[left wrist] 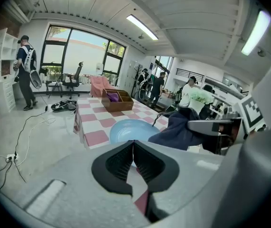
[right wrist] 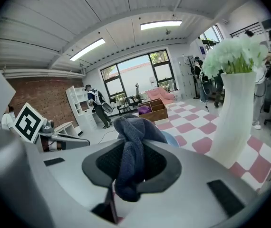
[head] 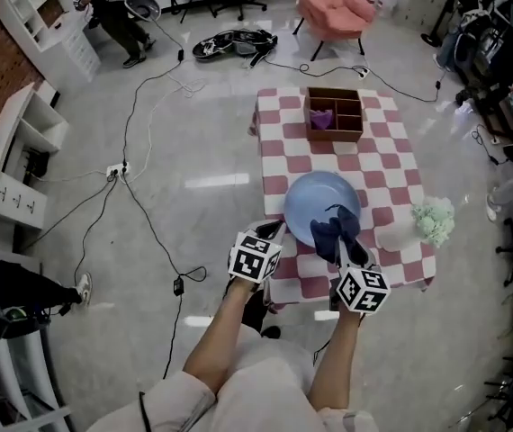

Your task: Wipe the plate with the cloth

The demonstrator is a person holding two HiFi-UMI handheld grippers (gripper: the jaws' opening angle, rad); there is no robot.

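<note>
**Head view shows the cloth at the plate, with nothing steadying the plate**

The red-and-white checked desk (head: 391, 165) carries a wooden box (head: 335, 115) at its far end. The blue plate (head: 315, 201) sits close to the near edge. A white vase of pale flowers (head: 434, 220) stands near the desk's right edge, not far from the plate.

The dark blue cloth (head: 333, 228) hangs bunched over the plate's near right part. It is clamped between the jaws of the right hand-held gripper (right wrist: 134, 167), with a thick fold above them and a tail below.

The left hand-held gripper (left wrist: 133, 146) has its jaws pressed together on nothing. It sits just beside the plate's near left rim, and no view settles whether it touches the rim.

Since the plate lies loose on the desk, a firm wiping stroke toward the person could probably push it off the near edge. A wide sweep to the right might knock the tall vase over. The cloth is held as a lump, so friction against the plate may drag it out of the jaws.
</note>
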